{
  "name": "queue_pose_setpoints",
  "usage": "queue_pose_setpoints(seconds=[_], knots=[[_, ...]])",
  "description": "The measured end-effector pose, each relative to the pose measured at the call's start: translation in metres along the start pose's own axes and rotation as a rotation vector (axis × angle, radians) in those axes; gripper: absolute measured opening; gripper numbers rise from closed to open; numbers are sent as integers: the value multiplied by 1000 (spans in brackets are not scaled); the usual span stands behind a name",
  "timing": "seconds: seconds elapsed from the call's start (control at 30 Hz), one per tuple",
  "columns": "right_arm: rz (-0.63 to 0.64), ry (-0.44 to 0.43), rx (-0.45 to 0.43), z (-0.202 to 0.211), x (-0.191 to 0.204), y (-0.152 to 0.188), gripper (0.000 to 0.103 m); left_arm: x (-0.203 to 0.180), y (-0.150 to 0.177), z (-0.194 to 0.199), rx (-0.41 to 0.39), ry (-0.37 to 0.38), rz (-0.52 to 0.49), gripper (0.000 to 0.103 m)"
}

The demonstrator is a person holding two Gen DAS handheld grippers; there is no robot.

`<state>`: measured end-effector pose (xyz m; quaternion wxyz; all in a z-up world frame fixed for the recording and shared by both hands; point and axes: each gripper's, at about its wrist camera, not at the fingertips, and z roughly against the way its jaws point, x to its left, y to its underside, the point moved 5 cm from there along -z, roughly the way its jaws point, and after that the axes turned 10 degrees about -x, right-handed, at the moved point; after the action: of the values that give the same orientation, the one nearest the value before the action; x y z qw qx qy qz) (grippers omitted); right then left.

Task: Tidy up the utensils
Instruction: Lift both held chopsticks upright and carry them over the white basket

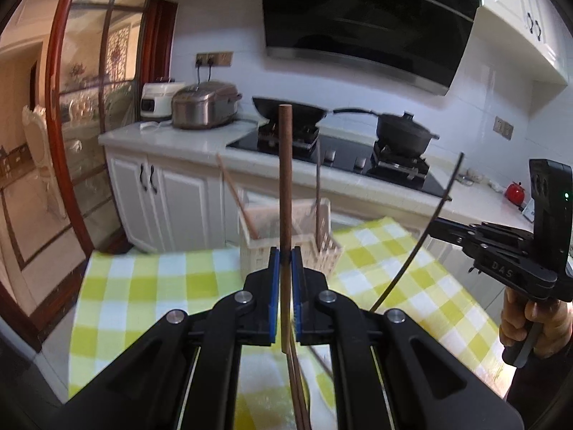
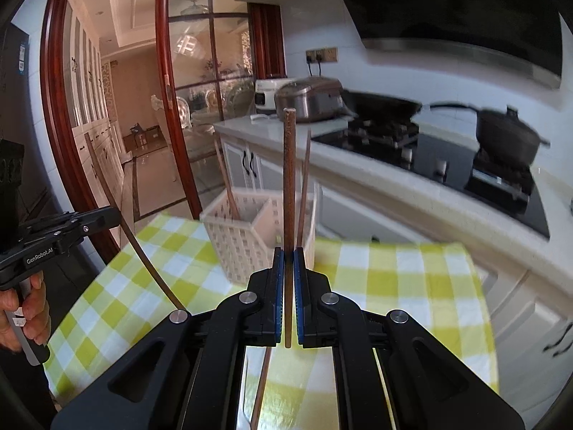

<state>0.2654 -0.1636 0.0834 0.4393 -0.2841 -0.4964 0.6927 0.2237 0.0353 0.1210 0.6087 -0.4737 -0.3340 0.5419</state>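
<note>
Lower ends of both held chopsticks are cut off below the pads. Left tool (image 1: 285, 256) is clamped tight on a round brown wooden chopstick (image 1: 285, 179), upright, in front of the basket (image 1: 258, 251); right tool (image 2: 288, 251) likewise grips a speckled brown chopstick (image 2: 289, 179). The slotted cream plastic basket stands on the table's yellow-checked cloth (image 2: 394, 279), two chopsticks leaning inside; motion blur smears them in the left view. Only the right view shows the basket's inner divider.

L tool (image 1: 285, 256) tight on upright chopstick (image 1: 285, 179), basket (image 1: 258, 251) behind.
</note>
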Motion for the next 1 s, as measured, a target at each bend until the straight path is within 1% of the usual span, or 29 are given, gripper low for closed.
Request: queue_pose_setpoints(seconds=[0.17, 0.27, 0.4, 0.53, 0.63, 0.77, 1.0], knots=[[18, -15, -19, -18, 3, -42, 6, -10, -44, -10, -29, 17, -39, 7], [30, -15, -24, -33, 6, -58, 6, -14, -70, -22, -46, 18, -58, 7], [35, -21, -29, -52, 8, -71, 6, -14, -98, -38, -67, 9, -66, 7], [31, -20, -23, -73, 6, -79, 6, -11, -115, -56, -74, -7, -65, 7], [30, -20, -13, -86, 6, -79, 6, -7, -119, -74, -64, -20, -64, 6], [18, -23, 9, -102, 4, -72, 6, -2, -111, -95, -44, -41, -66, 6], [6, -27, 69, -125, 0, -49, 6, 15, -75, -126, 20, -56, -34, 7]])
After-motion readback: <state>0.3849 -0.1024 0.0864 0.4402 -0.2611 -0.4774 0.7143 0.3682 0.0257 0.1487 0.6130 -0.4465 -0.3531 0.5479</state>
